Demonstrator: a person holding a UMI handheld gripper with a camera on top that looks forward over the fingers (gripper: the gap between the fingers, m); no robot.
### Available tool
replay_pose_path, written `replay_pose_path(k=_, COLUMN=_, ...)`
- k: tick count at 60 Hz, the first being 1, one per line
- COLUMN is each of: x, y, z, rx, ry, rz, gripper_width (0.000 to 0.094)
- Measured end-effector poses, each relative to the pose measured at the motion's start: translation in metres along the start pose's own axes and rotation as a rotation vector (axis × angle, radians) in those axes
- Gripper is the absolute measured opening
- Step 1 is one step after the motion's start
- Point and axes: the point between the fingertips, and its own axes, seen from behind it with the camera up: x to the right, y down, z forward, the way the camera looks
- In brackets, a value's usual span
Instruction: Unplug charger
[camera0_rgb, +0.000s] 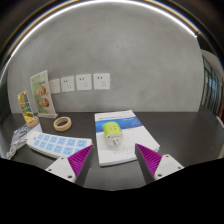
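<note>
fingers (150, 163): two, pale grey or white | inner pads (76, 158): purple, wedge-shaped, seemingly ridged

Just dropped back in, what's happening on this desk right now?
A hand-held claw hovers open over a dark table, gripping nothing. Between its purple-padded fingers and just ahead lies a white block-shaped charger with a yellow-green label, resting on a white booklet with a blue edge. To the side lie a roll of beige tape and a white sheet of blue stickers. Beyond, three white wall sockets sit on the grey wall; no plug shows in them.
</note>
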Motion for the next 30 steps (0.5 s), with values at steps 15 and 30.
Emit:
replay_pose_path(k=15, x=-0.091, y=0.058, z=-0.135, rx=0.020, ry=-0.064, rz=0.022, gripper_width=0.0844)
replay_pose_path(k=30, x=-0.119, y=0.108, z=-0.236, rx=0.033, ry=0.007, rz=-0.041, gripper_width=0.0844)
